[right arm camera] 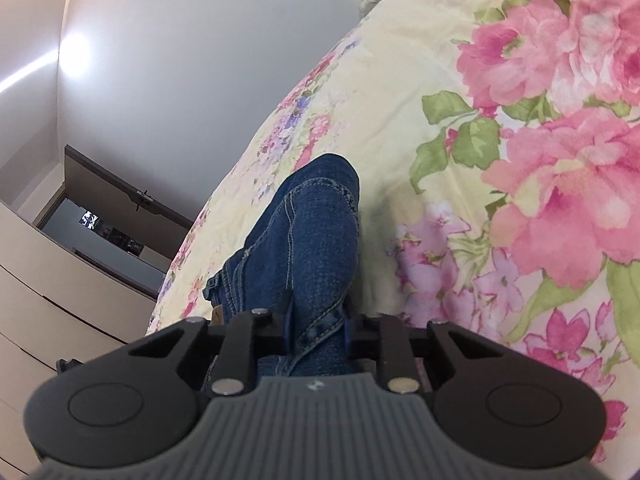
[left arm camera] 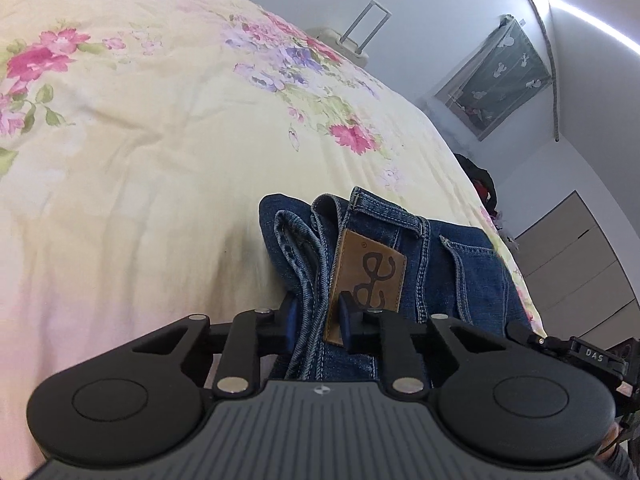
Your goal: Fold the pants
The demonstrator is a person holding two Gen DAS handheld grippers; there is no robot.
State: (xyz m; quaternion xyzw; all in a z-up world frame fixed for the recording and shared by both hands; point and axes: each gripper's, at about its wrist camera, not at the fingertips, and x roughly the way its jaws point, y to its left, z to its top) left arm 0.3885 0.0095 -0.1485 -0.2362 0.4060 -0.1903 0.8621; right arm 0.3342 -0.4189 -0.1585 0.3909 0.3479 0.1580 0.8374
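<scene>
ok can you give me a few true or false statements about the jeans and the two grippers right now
1. The left hand-held gripper is closed on the jeans beside the brown leather patch. True.
2. The jeans lie on a plain white sheet. False: they lie on a pale yellow bedspread printed with pink flowers.
3. The right hand-held gripper has denim pinched between its fingers. True.
4. The jeans are black. False: they are blue denim with light stitching.
5. The leather patch is blank. False: it bears a dark curly symbol.
</scene>
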